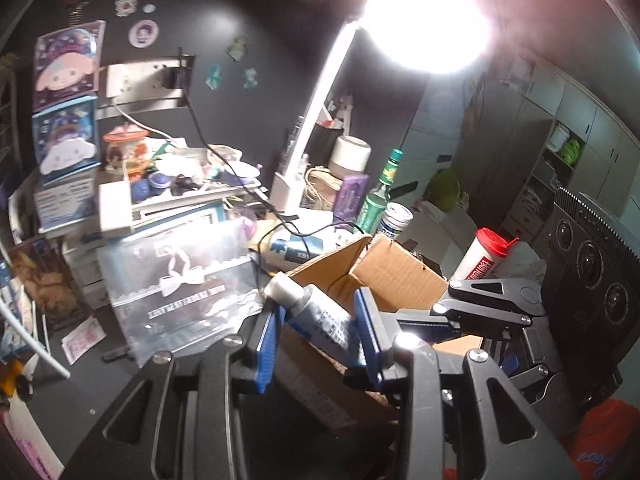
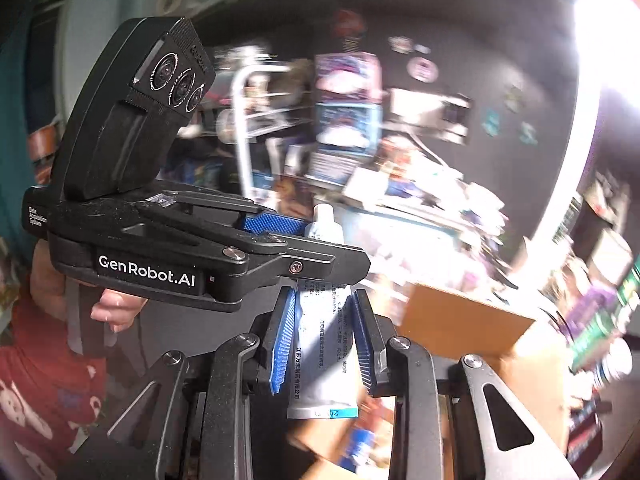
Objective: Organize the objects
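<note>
A white and silver tube (image 1: 320,314) with small print hangs over an open cardboard box (image 1: 396,276). My left gripper (image 1: 316,320) is shut on it just below the capped end, blue pads on both sides. In the right wrist view my right gripper (image 2: 323,300) is shut on the same tube (image 2: 326,344) lower on its body, its flat tail end toward the camera. The left gripper (image 2: 320,240) crosses in from the left there, clamped below the white cap. The right gripper (image 1: 444,300) shows at the right in the left wrist view.
The box (image 2: 464,316) sits on a crowded dark desk. Beyond it are a green bottle (image 1: 380,196), a can (image 1: 394,220), a red-lidded white canister (image 1: 488,256), a lit white desk lamp (image 1: 320,100), cables and a clear zip bag (image 1: 180,280). A hand (image 2: 112,308) holds the left gripper.
</note>
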`<state>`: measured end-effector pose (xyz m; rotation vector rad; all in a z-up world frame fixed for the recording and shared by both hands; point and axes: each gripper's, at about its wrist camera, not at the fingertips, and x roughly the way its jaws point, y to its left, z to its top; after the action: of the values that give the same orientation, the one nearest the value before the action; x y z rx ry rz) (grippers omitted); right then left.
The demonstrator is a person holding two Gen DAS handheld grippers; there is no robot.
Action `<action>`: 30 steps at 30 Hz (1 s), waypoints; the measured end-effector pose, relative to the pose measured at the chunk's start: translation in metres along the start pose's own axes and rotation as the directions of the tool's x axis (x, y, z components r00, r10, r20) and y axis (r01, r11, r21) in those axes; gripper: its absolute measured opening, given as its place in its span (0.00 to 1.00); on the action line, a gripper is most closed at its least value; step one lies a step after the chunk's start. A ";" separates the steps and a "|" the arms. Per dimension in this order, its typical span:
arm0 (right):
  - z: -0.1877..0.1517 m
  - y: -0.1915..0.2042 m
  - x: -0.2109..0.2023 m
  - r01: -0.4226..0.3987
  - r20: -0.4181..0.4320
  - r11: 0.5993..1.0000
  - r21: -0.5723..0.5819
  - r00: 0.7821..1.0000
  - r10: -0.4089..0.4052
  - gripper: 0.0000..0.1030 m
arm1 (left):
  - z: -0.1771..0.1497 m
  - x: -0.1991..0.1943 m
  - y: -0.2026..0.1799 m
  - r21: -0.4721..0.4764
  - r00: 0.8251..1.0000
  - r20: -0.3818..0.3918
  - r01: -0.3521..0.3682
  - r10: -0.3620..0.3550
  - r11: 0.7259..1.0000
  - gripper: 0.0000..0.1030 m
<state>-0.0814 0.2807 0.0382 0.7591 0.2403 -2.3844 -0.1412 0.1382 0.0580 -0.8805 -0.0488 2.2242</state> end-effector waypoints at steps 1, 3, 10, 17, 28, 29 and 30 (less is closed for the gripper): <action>-0.002 -0.010 -0.001 0.012 -0.011 1.000 0.017 1.000 -0.012 0.23 | 0.005 0.013 -0.006 0.008 1.000 -0.021 0.011 -0.010 1.000 0.33; -0.010 -0.028 -0.002 0.043 -0.042 0.998 0.043 0.998 -0.042 0.23 | 0.011 0.038 -0.016 0.016 0.997 -0.067 0.026 -0.025 1.000 0.33; -0.029 -0.065 0.006 0.080 -0.115 0.991 0.108 0.991 -0.067 0.23 | 0.014 0.089 -0.037 0.064 0.986 -0.164 -0.002 0.013 0.998 0.33; -0.032 -0.066 0.013 0.113 -0.158 0.990 0.085 0.983 -0.099 0.38 | 0.014 0.082 -0.039 0.083 0.991 -0.127 -0.027 0.038 0.996 0.71; -0.031 -0.062 0.009 0.125 -0.136 0.989 0.076 0.984 -0.114 0.41 | -0.002 0.002 -0.021 0.025 0.986 0.048 -0.161 0.159 0.987 0.96; -0.031 -0.059 0.007 0.131 -0.127 0.989 0.066 0.984 -0.122 0.46 | -0.007 -0.005 -0.018 0.013 0.981 0.066 -0.185 0.183 0.983 0.96; -0.031 -0.057 0.006 0.137 -0.118 0.989 0.058 0.984 -0.130 0.51 | -0.012 -0.013 -0.016 -0.001 0.974 0.082 -0.213 0.213 0.977 0.96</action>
<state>-0.1057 0.3338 0.0082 0.9390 0.2682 -2.4884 -0.1181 0.1389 0.0606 -0.8225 0.0171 2.4584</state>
